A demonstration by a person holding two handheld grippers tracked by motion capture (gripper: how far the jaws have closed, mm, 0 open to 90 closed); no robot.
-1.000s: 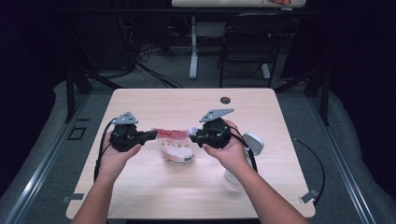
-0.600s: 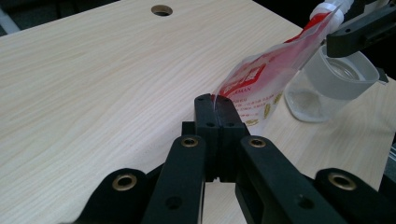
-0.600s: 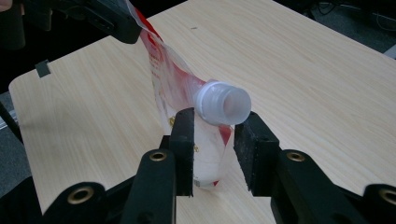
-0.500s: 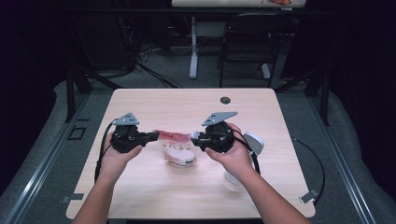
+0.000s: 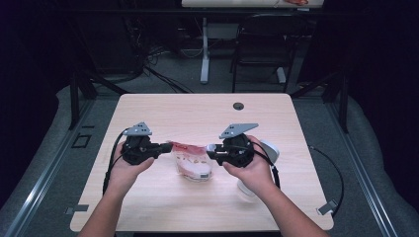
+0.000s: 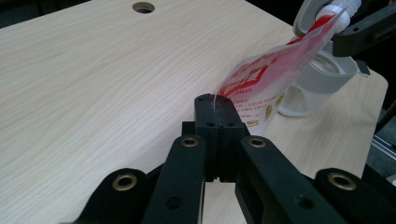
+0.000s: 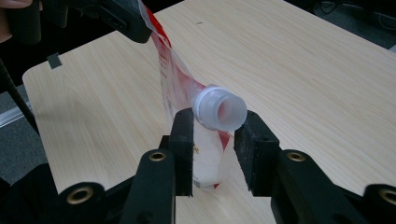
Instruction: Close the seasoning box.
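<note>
A red and white spouted pouch [image 5: 190,158] hangs stretched between my two grippers above the wooden table [image 5: 197,113]. My left gripper [image 5: 165,146] is shut on the pouch's flat sealed edge [image 6: 219,100], jaws pressed together [image 6: 215,109]. My right gripper [image 5: 211,150] holds the other end. In the right gripper view its jaws [image 7: 215,135] sit against both sides of the white spout [image 7: 219,109], whose open mouth faces the camera. The pouch body [image 7: 170,70] runs away to the left gripper [image 7: 126,21] at the top left. The pouch's lower part rests near the tabletop.
A clear container with a grey rim [image 6: 322,77] stands on the table just behind the pouch, by the person's right hand [image 5: 252,173]. A round cable hole [image 5: 238,106] lies at the table's far side. Chairs and a desk leg stand beyond the table.
My right gripper has shifted a little to the right with the spout in it, pulling the pouch tauter. The left gripper has stayed in place.
</note>
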